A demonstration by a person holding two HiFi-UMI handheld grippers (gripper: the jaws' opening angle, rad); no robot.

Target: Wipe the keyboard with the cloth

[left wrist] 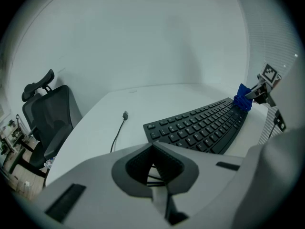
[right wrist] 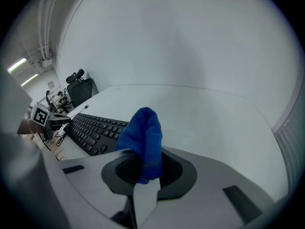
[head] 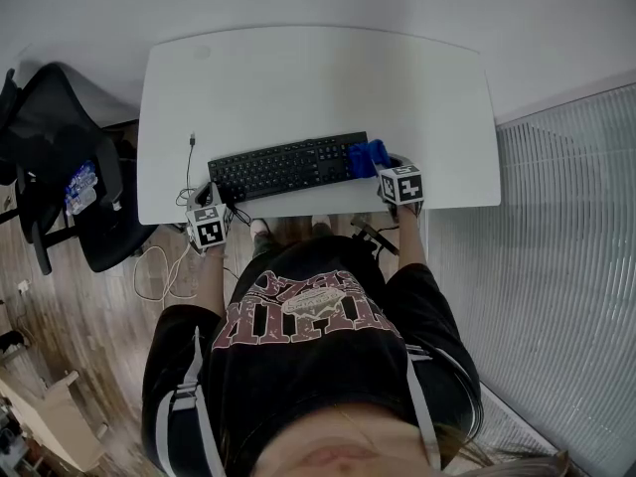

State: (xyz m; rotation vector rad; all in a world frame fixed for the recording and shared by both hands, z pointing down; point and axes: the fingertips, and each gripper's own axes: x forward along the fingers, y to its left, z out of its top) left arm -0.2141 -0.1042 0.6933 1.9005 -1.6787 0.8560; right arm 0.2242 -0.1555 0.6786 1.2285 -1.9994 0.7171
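Black plastic keyboard (head: 283, 168) is lying flat on the white table (head: 318, 68), close to the near edge and about in the middle. A fluffy blue cloth (head: 368, 157) is sitting on the keyboard's right end and is hiding the keys there.

The right gripper (right wrist: 144, 168) is pinching the blue cloth between its jaws. The cloth's top is sticking up in a soft lump. Its bottom end is going down between the jaws, so that part is hard to see.

The left gripper (left wrist: 152, 162) is staying at the near left corner of the keyboard, by the table edge. Its jaws are pressing together with nothing between them. From above, its marker cube is covering its tips, so I cannot tell if it is touching the keyboard.

A thin black cable (left wrist: 119, 128) is lying on the table to the left of the keyboard, with its small plug pointing far. Its near end is going off the table edge.

A black office chair (head: 60, 167) is standing on the left, partly cut off. The table is hiding the person's legs.
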